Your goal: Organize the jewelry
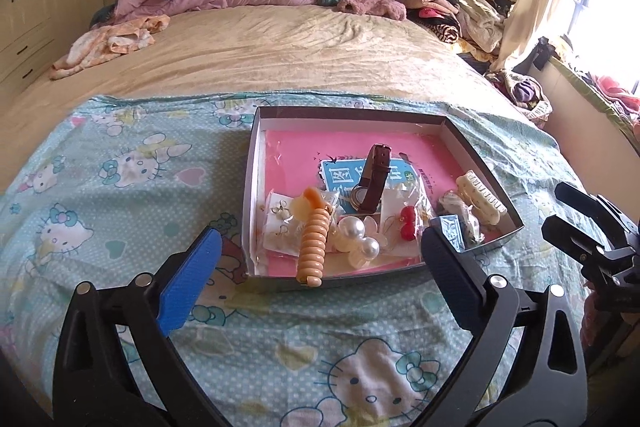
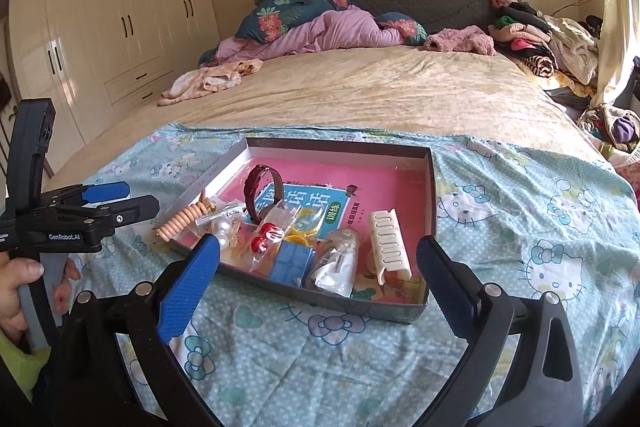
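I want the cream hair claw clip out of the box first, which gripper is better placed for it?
Right. The cream hair claw clip lies just ahead of the open right gripper; from the left gripper it sits far right in the box.

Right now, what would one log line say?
left gripper: open, empty | right gripper: open, empty | box: on bed, holds watch, hair clip

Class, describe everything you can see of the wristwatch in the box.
The wristwatch has a dark reddish-brown strap that looks like leather, with a buckle end, and a round metallic case. The strap arches upward while the case rests low, on a blue printed card over the pink liner. It sits near the middle of the open box, beside bagged trinkets. Neither gripper touches it.
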Tool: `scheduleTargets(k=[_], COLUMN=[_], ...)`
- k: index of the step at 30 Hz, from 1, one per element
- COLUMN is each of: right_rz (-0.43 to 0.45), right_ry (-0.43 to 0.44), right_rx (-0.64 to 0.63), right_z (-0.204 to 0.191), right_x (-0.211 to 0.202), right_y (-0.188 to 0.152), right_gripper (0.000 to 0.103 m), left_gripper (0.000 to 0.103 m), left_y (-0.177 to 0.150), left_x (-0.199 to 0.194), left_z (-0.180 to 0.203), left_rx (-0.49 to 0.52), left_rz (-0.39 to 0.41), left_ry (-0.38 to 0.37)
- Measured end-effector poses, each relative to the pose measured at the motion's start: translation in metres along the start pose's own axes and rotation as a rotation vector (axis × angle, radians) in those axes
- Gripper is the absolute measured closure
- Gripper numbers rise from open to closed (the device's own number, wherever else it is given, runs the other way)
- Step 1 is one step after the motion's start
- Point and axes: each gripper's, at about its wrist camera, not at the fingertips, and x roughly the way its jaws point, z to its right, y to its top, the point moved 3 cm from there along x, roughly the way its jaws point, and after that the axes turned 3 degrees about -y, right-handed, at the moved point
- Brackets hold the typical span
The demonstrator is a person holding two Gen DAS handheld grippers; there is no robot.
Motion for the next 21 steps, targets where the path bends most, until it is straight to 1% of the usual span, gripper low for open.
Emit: scheduleTargets(k=[8,16,21], right_rz=[0.024,0.018,0.006], right_ry=[-0.007,-0.029,-0.043], right_rx=[0.005,0.015,0.011], right_z=[-0.009,-0.016,-0.022], right_x=[-0.032,-0.054,-0.061], right_y=[-0.012,-0.038,-0.057], right_gripper=[0.005,0.005,0.005], left_gripper=[0.010,0.010,0.010], left_y=[-0.016,-0.050,-0.067], left_x=[-0.034,-0.061,-0.073], left_z=[0.012,0.029,0.036], left_rx=[0.016,0.050,0.060], left_rz=[0.052,0.083,0.093], left_ry=[-0.006,-0.017,-0.030])
